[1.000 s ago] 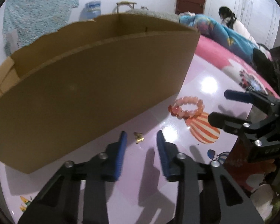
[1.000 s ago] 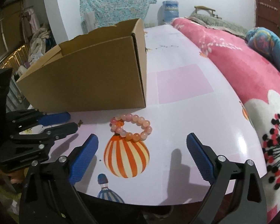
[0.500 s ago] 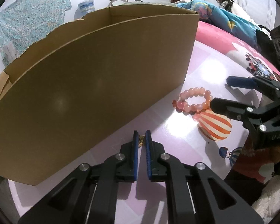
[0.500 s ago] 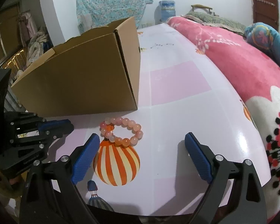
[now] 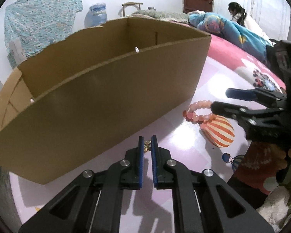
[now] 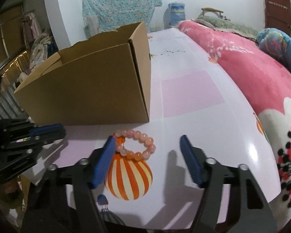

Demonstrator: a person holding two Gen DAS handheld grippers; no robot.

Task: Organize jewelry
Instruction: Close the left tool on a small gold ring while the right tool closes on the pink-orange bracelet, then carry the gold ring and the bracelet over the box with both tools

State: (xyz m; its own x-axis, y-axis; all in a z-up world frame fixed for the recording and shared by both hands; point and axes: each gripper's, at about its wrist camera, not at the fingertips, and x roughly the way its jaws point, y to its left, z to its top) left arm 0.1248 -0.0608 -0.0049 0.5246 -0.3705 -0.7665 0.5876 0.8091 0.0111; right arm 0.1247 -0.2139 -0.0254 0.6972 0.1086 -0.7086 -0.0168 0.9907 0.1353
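Note:
My left gripper (image 5: 147, 142) is shut on a small gold butterfly charm (image 5: 146, 146), held just above the table in front of the open cardboard box (image 5: 99, 97). A pink bead bracelet (image 5: 198, 112) lies on the table to the right of the box; it also shows in the right wrist view (image 6: 137, 145). My right gripper (image 6: 147, 145) is open around the bracelet, its left finger beside the beads. It shows in the left wrist view (image 5: 221, 101) too. The box also appears in the right wrist view (image 6: 91, 89).
The table (image 6: 192, 89) has a pink and white cloth with a printed striped balloon (image 6: 129, 176). A pink flowered blanket (image 6: 252, 73) lies along the right. A person (image 5: 240, 19) sits far back. The table's front edge is close below my right gripper.
My left gripper closed on the gold charm and lifted it slightly. My right gripper moved forward until its fingers straddle the bracelet.

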